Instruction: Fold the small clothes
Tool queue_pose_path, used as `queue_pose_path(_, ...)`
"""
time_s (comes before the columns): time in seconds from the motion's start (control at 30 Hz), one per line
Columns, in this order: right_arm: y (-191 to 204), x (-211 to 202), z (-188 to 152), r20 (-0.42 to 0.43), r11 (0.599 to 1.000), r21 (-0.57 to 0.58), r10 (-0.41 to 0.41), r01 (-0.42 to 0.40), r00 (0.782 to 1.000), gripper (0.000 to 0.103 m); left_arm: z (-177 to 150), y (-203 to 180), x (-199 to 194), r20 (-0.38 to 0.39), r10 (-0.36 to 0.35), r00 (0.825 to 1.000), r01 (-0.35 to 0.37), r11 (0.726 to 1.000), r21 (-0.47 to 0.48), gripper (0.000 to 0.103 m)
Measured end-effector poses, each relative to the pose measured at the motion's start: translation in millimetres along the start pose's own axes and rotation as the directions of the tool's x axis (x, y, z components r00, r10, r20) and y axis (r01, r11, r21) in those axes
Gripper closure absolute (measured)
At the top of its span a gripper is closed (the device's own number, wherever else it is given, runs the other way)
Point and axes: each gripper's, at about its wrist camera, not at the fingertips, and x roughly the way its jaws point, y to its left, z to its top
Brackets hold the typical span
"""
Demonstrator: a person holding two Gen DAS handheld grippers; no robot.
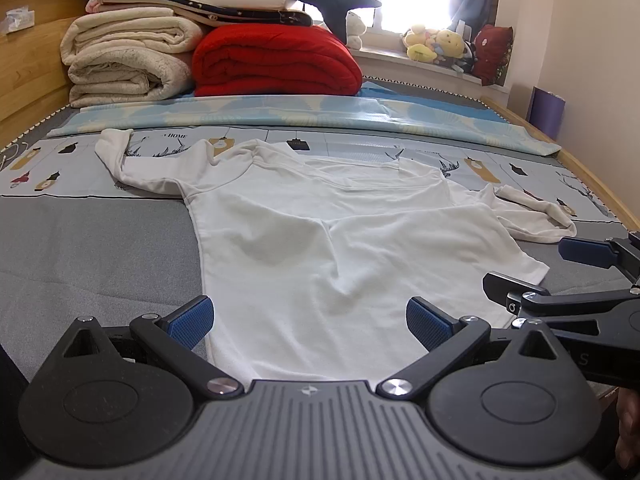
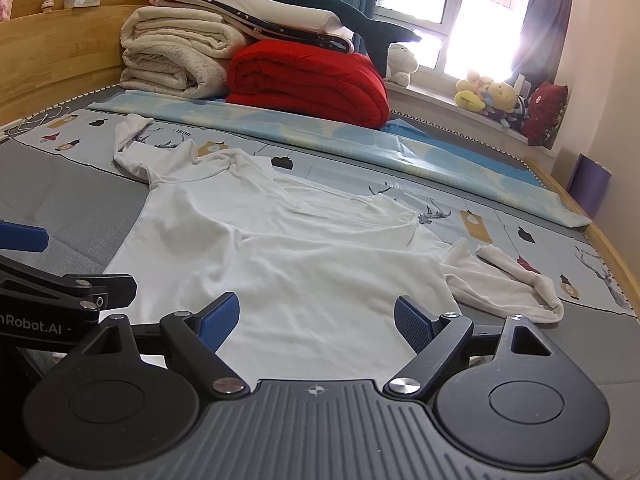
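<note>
A small white long-sleeved shirt [image 1: 344,248] lies spread flat on the bed, hem toward me, sleeves out to both sides. It also shows in the right wrist view [image 2: 304,256]. My left gripper [image 1: 310,322] is open and empty, jaws wide over the shirt's hem. My right gripper [image 2: 316,322] is open and empty, also just above the hem. The right gripper shows in the left wrist view [image 1: 532,268] at the shirt's right hem corner. The left gripper shows at the left edge of the right wrist view [image 2: 60,264].
The bed has a grey mattress [image 1: 92,264] and a patterned sheet [image 1: 360,144]. Folded cream blankets [image 1: 128,60] and a red blanket [image 1: 276,64] are stacked at the far end. A wooden bed frame [image 1: 592,184] runs on the right. Plush toys [image 1: 436,44] sit on the windowsill.
</note>
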Motion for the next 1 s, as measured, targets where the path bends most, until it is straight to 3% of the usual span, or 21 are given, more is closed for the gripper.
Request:
queue_pose_path(0.3,-0.1,-0.1,-0.1,0.001,1.000,0.002,0.002,-0.002,1.000,0.017,-0.1,-0.5,-0.6,0.013,-0.002,1.000,0.002,1.000,-0.001,0.000)
queue_pose_path(0.47,1.6,0.0,-1.2,0.005,1.000,-0.008,0.013,-0.013,1.000,0.025,7.4,-0.5,-9.0,0.069,0.017,0.997,-0.020,0.999,0.045,0.003)
queue_pose_path(0.57,-7.0,-1.8,4.8,0.032,1.000,-0.003,0.015,-0.015,0.999,0.032,26.4,5.8,-14.9,0.115,0.022,0.993,-0.038,0.989,0.140,0.019)
queue_pose_path(0.67,-37.2,-7.2,20.7,0.102,1.000,0.016,0.002,-0.004,0.995,0.037,57.5,22.2,-21.7,0.147,-0.048,0.988,0.009,0.967,0.256,0.034)
queue_pose_path(0.77,-90.3,-5.8,39.9,0.170,0.998,0.069,-0.014,0.002,0.985,0.037,79.3,54.4,-7.7,0.071,-0.099,0.993,0.075,0.955,0.285,0.043)
queue_pose_path(0.87,-136.9,14.5,44.9,0.144,0.990,0.119,-0.088,0.071,0.986,0.035,92.6,75.0,17.2,-0.001,-0.060,0.998,0.057,0.947,0.315,0.043)
queue_pose_path(0.93,-161.2,36.9,37.9,0.083,0.985,0.131,-0.123,0.112,0.989,0.031,87.0,91.5,38.4,-0.035,-0.021,0.999,0.029,0.969,0.247,0.043)
queue_pose_path(1.0,-173.0,59.2,27.3,-0.007,0.983,0.130,-0.134,0.133,0.991,0.029,82.0,108.6,64.0,-0.123,-0.017,0.992,0.028,0.996,0.085,0.043)
